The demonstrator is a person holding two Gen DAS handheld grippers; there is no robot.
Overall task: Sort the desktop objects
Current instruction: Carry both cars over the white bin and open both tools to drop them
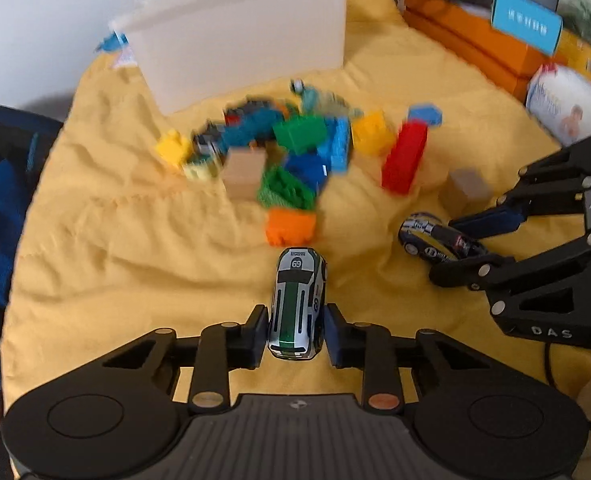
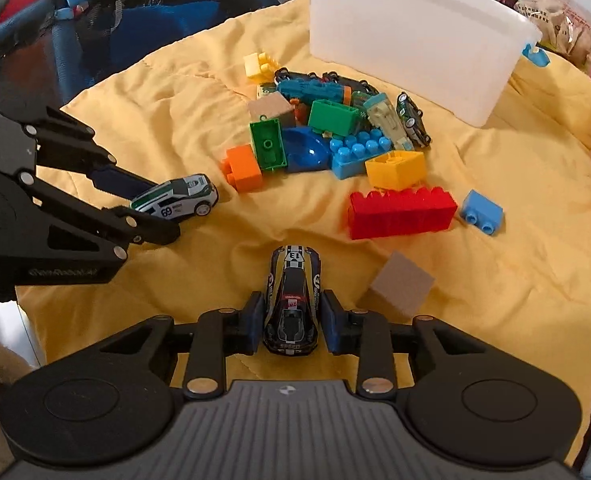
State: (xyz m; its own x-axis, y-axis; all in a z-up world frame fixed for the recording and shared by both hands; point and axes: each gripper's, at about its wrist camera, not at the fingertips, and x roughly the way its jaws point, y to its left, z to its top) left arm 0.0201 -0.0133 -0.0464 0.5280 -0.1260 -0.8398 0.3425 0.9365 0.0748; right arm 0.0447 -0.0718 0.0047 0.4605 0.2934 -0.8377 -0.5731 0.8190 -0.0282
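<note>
A silver-and-green toy car numbered 69 sits between the pads of my left gripper, which is shut on its sides just over the yellow cloth. My right gripper is shut on a black-and-yellow toy car numbered 13. Both cars point toward a heap of plastic bricks and more toy cars in the middle of the cloth. Behind the heap stands a white plastic bin.
A long red brick, a small blue brick and a tan cube lie apart from the heap, near my right gripper. An orange brick lies just ahead of the left one. Orange boxes and packets line the right edge; a dark blue bag lies left.
</note>
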